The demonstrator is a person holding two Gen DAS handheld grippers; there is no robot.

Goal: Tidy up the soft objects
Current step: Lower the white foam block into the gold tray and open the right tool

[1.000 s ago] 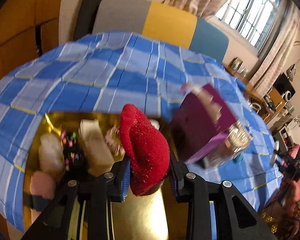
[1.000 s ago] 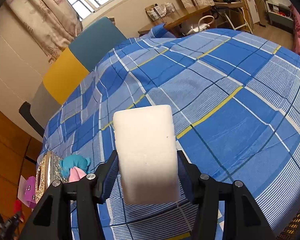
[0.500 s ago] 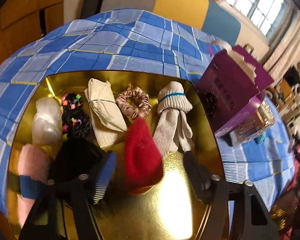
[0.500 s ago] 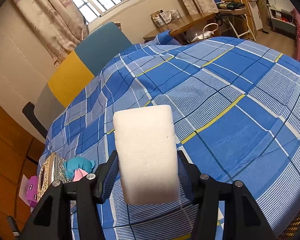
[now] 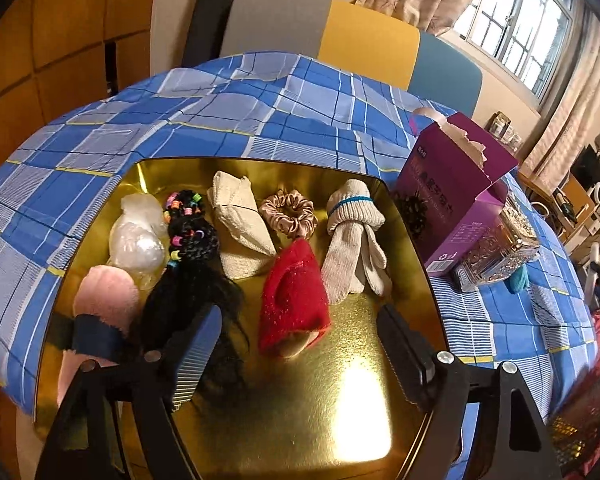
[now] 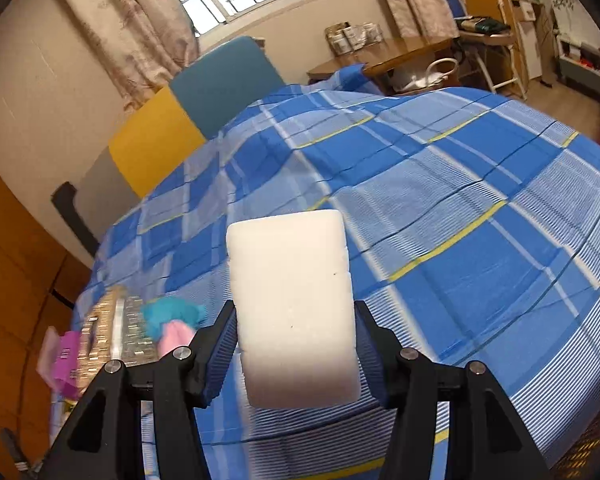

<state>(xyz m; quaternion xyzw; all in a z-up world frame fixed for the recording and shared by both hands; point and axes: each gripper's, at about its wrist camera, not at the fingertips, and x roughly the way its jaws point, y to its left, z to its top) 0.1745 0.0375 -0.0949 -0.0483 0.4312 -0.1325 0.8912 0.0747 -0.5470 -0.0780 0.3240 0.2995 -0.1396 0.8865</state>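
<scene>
In the left wrist view a gold tray (image 5: 292,404) holds several soft items: a red fuzzy sock (image 5: 294,306), rolled beige gloves (image 5: 354,240), a satin scrunchie (image 5: 287,214), a folded cream cloth (image 5: 242,226), a black wig with beads (image 5: 190,264), a white pouf (image 5: 137,236) and a pink puff (image 5: 106,300). My left gripper (image 5: 300,352) is open and empty, just behind the red sock. My right gripper (image 6: 296,348) is shut on a white sponge block (image 6: 294,304), held above the blue plaid cloth.
A purple box (image 5: 456,200) and a glittery container (image 5: 500,248) stand right of the tray. In the right wrist view a teal and pink soft item (image 6: 172,320) lies by that container (image 6: 112,336). A multicoloured chair (image 5: 340,36) stands behind the table.
My left gripper opened and let the red sock go onto the gold tray, then drew back a little. My right gripper keeps the sponge and has swung slightly towards the left.
</scene>
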